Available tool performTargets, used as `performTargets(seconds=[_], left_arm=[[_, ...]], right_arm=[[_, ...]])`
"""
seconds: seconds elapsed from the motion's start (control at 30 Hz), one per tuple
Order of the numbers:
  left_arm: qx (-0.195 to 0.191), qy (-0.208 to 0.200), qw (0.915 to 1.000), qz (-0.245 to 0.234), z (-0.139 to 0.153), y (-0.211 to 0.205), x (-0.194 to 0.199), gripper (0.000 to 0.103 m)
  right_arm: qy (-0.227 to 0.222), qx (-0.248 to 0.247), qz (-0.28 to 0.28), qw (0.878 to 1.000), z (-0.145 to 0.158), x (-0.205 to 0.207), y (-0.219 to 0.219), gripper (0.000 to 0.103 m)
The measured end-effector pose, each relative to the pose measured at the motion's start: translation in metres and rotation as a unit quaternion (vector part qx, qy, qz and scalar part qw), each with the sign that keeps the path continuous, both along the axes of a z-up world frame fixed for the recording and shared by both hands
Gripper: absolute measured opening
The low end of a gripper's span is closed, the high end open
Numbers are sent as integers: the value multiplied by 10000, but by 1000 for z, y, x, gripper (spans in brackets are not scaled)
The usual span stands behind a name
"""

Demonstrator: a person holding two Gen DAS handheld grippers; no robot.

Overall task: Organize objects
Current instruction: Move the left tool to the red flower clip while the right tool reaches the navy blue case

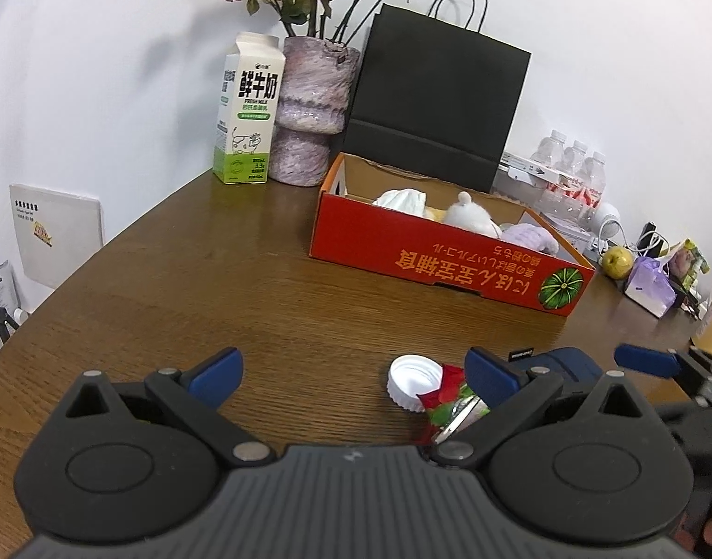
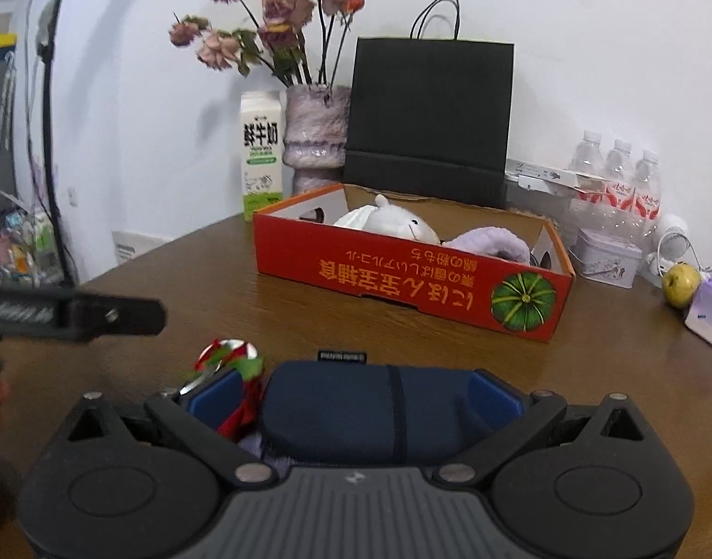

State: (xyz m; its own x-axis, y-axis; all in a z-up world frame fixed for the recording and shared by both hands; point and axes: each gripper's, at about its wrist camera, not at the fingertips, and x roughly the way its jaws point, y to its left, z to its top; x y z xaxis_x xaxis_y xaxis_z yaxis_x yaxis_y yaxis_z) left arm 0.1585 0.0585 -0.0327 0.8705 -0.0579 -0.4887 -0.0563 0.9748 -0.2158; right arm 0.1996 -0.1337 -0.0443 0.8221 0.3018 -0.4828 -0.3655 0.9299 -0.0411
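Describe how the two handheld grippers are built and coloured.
Both match: the left gripper and right gripper have matte black bodies, a ribbed grey centre panel, round side housings, triangular cut-outs, silver pivot pins and blue finger pads. No cables or sleeves show.

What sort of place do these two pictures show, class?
Probably a home or small office: a brown wooden table against a white wall, holding a green-and-white milk carton, a mottled purple vase of dried roses and shrink-wrapped water bottles.
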Motion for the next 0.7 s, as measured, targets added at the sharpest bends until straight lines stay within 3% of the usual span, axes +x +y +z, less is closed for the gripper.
performTargets(seconds=[0.27,0.33,0.7], left_arm=[[27,98,9999,75,-1,5,2,103],[37,107,9999,75,-1,6,2,103],[2,100,9999,81,0,9,1,103]], right_arm=[[463,142,-178,9987,1,34,9,92],[584,109,-89,9982,-3,35,11,82],[628,-573,457,9953,-4,5,7,74]])
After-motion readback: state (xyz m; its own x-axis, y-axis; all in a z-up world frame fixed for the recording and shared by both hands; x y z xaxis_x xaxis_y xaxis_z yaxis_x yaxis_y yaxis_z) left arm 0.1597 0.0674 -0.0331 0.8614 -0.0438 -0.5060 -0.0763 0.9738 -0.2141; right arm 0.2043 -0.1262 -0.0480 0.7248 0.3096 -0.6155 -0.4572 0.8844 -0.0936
